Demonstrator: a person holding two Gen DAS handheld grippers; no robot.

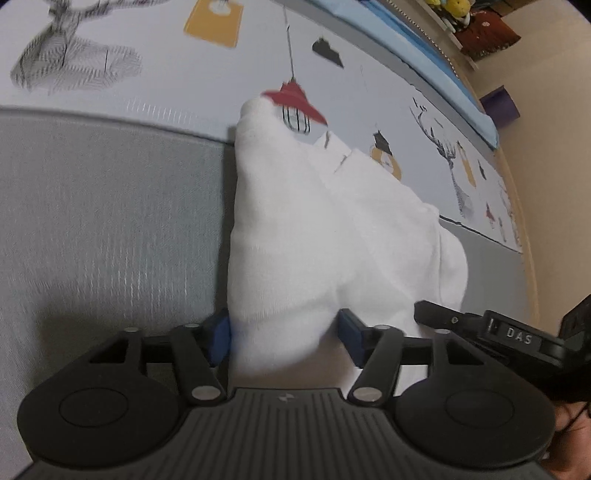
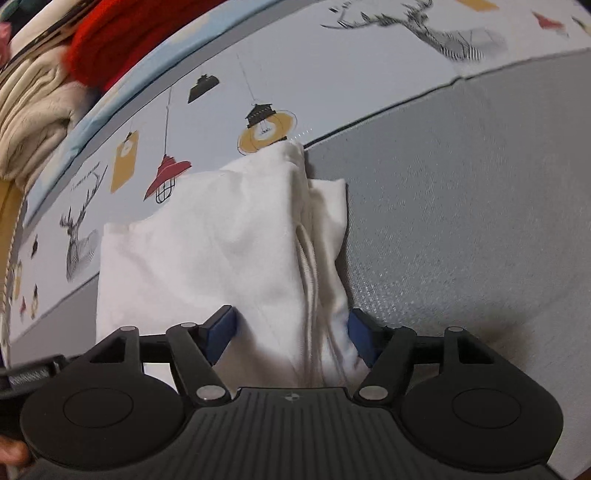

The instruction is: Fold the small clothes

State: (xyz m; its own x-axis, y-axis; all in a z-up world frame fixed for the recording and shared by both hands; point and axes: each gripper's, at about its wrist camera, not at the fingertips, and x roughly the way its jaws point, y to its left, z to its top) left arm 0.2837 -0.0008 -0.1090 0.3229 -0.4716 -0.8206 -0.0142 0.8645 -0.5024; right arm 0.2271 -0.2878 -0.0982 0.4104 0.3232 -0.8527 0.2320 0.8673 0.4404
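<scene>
Left wrist view looks down on a grey mat with a fine ribbed weave, edged at the far side by a pale sheet printed with deer heads, red and yellow lamps and tags. Beyond the sheet runs a blue strip, then a beige floor with a purple box and a low shelf of coloured items. A white garment lies folded across the line where mat and sheet meet. The left gripper has its blue pads either side of the garment's near end, the left pad touching cloth and the right one just beside it; whether they pinch it I cannot tell. The right gripper shows at the lower right edge, its tip at the garment's border. Right wrist view shows the same garment, a ribbed edge running down its right side, resting on mat and sheet. The right gripper stands wide apart around the near edge, pads close to the cloth without squeezing it. Heaped cream and red textiles sit at the upper left.
</scene>
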